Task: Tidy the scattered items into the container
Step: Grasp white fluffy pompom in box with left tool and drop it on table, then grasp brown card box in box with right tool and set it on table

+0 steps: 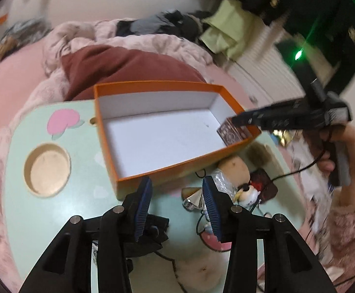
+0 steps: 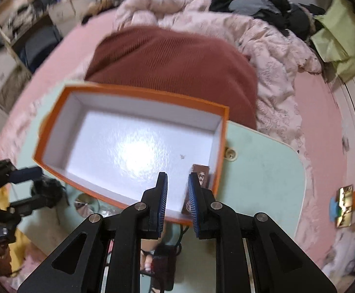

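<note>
An orange box (image 1: 157,85) with a white inside stands on a mint lap table (image 1: 55,207). A small brown carton (image 1: 231,134) lies in the box's right corner, the only thing in it. My left gripper (image 1: 177,183) hovers open in front of the box's near wall, nothing between its pads. A black fabric item (image 1: 156,232) lies under it. A tan plush toy (image 1: 233,166), a silver piece (image 1: 194,199), a dark red pouch (image 1: 265,185) and a black cord lie scattered just right of it. My right gripper (image 2: 177,178) is shut over the box (image 2: 140,92), with the carton (image 2: 200,171) beside its right finger.
A round cup recess (image 1: 46,169) sits in the table's left part. A maroon cloth (image 2: 177,63) and a pink quilt (image 2: 275,48) lie on the bed behind the box. A hand in a pink fuzzy sleeve (image 1: 348,232) holds the right gripper. A gold packet (image 2: 345,205) lies off the table's right.
</note>
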A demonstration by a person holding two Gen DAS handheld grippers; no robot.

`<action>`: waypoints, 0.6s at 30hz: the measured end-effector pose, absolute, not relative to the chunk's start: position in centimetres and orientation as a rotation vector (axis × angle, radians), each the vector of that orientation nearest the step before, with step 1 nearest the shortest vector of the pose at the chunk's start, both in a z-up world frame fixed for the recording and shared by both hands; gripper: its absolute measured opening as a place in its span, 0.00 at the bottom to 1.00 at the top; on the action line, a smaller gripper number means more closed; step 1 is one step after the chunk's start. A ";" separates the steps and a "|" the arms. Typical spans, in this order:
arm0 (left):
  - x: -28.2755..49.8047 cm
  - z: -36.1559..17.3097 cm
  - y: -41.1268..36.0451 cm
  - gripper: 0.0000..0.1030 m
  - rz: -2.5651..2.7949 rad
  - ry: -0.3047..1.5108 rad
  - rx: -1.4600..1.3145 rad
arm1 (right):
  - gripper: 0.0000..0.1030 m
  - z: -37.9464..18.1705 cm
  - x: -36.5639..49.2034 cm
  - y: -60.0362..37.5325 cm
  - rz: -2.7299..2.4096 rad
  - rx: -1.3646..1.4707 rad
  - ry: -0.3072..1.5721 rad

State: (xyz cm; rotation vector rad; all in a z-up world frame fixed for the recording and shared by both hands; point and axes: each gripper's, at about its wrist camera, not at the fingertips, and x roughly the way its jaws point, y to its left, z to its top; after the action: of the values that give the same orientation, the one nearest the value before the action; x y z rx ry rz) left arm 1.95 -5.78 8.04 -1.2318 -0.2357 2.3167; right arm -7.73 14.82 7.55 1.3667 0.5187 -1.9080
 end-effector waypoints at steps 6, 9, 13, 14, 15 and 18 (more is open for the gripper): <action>2.7 7.8 -7.2 0.40 2.285 -0.389 -1.141 | 0.36 6.1 -7.5 12.4 -1.892 1.408 0.633; 3.1 8.0 -8.0 0.42 2.289 -0.426 -1.089 | 0.36 7.1 -8.2 12.1 -1.665 1.445 0.341; 3.3 8.1 -9.2 0.46 2.315 -0.455 -1.056 | 0.36 9.5 -9.0 12.6 -1.884 1.363 0.466; 3.3 8.1 -9.4 0.46 2.318 -0.459 -1.058 | 0.36 9.7 -9.0 12.7 -1.914 1.364 0.525; 3.3 8.1 -9.5 0.46 2.314 -0.466 -1.059 | 0.36 9.7 -9.0 12.8 -1.913 1.381 0.555; 3.3 7.9 -9.6 0.46 2.298 -0.488 -1.055 | 0.36 8.9 -8.6 13.1 -1.877 1.453 0.647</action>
State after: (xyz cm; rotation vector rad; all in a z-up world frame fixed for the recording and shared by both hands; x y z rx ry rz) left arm 3.34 -9.63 7.89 -1.0545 -0.4876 2.2976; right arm -8.56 13.10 8.89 1.4534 0.6474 -1.8775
